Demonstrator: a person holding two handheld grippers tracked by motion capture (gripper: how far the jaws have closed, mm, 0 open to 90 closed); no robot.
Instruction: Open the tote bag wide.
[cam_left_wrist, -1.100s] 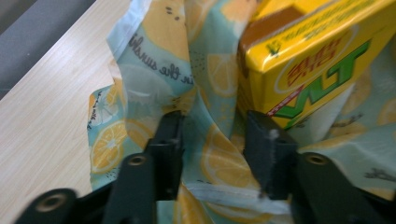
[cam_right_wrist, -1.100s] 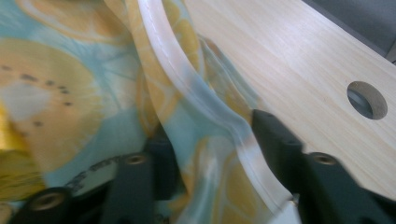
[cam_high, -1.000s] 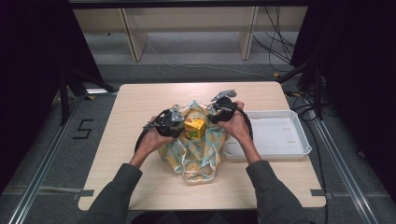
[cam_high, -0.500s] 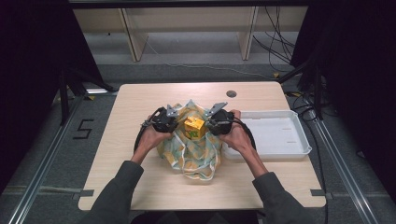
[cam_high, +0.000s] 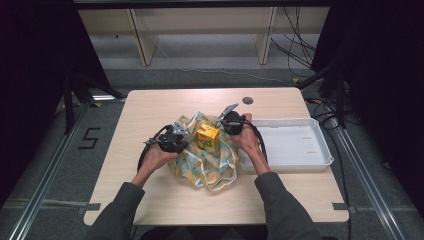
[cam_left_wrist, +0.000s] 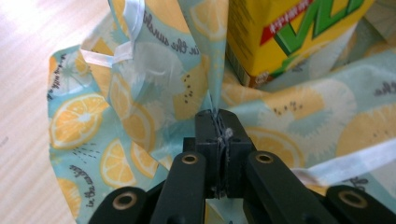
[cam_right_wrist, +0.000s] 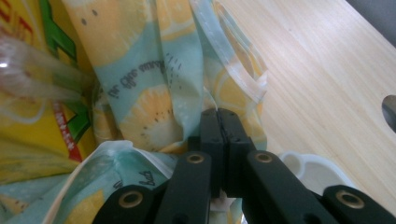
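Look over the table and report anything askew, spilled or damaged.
Nothing looks spilled or damaged. The lemon-print bag lies crumpled in a heap, its opening spread around the yellow carton. The left gripper and right gripper each pinch its fabric. The white tray sits square.

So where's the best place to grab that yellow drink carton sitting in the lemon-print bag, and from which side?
Probably from straight above, across its exposed top end. The yellow carton stands in the open mouth of the lemon-print bag, cloth bunched round its lower walls, so only the upper part is free. The left claw and right claw are each shut on the bag's edge either side.
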